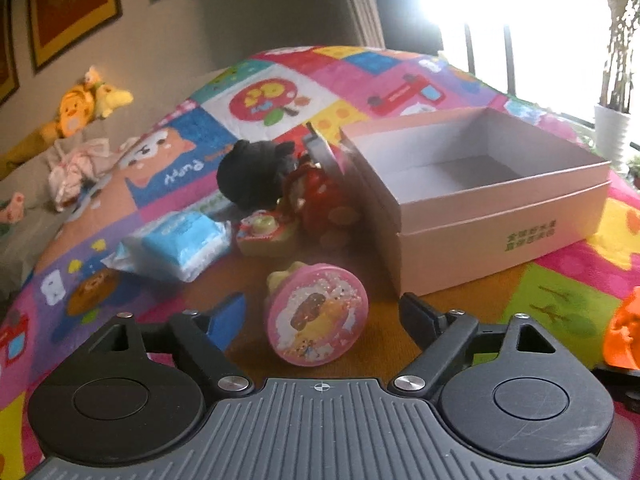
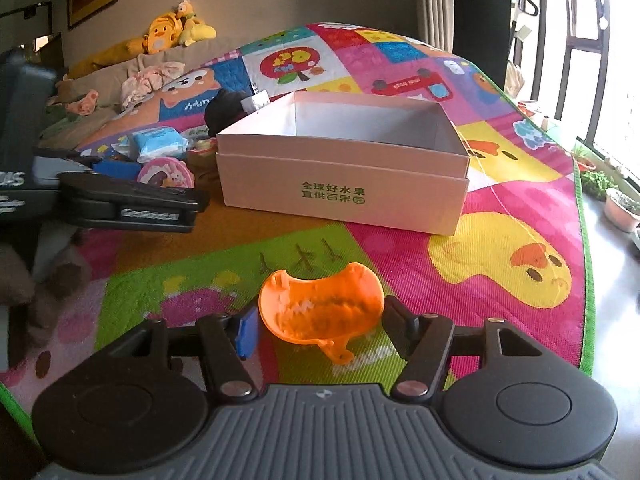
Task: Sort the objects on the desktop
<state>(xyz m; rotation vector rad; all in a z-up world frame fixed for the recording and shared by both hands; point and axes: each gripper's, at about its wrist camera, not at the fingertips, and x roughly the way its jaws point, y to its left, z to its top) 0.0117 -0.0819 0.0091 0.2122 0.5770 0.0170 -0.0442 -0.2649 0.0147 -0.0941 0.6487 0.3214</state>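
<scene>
A round pink tin [image 1: 318, 320] with a cartoon lid stands tilted on its edge on the colourful play mat [image 1: 560, 304]. It sits between the fingers of my left gripper [image 1: 319, 310], which is open with a gap on both sides. In the right wrist view an orange plastic scoop-like piece [image 2: 320, 308] lies between the fingers of my right gripper [image 2: 320, 322]. Its pads stand right at the piece's two edges without visibly squeezing it. An open, empty white cardboard box [image 1: 500, 220] [image 2: 344, 184] stands just beyond both.
Left of the box lies a heap: a black plush [image 1: 252, 176], a red dotted toy [image 1: 324, 204], a small cake-shaped toy [image 1: 264, 234] and a blue tissue pack [image 1: 180, 240]. Yellow plush toys [image 2: 168, 34] lie far back. Plant pots [image 2: 622, 210] stand off the mat's right edge.
</scene>
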